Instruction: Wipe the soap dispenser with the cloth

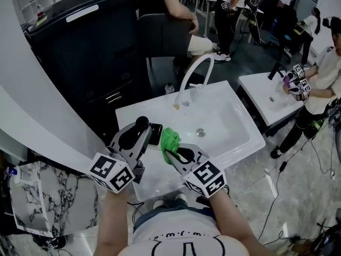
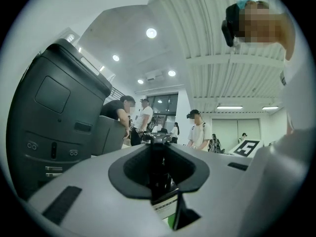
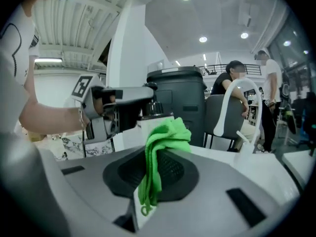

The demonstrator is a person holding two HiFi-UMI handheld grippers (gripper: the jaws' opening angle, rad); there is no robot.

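Dispenser [image 3: 150,125] is clamped roughly upright between the jaws of the left gripper [image 1: 143,136], lifted clear of the sink [image 1: 234,143] and held over its near left corner, close in front of the person. Its dark pump [image 3: 149,107] rises above the jaws, and its pale body faces the right gripper [image 3: 158,168]. That gripper's jaws are pinched on a fold of the green cloth [image 3: 165,135]; most of the cloth bunches up beyond the tips and a tail hangs down between them. The bunch is just beside the body, but no view shows whether it touches yet. The main risk is probably the dispenser's hold: only two narrow jaws grip a smooth body in mid-air, so a firm sideways rub could twist it in the jaws or push it out, dropping it into the sink. Pressing near the top could also catch the pump and squirt soap onto the cloth. The cloth itself is held by a thin fold, so dragging it hard over an edge may pull it free. With so small a bunch at the tips, the hard jaw ends could scrape the body instead of the cloth.
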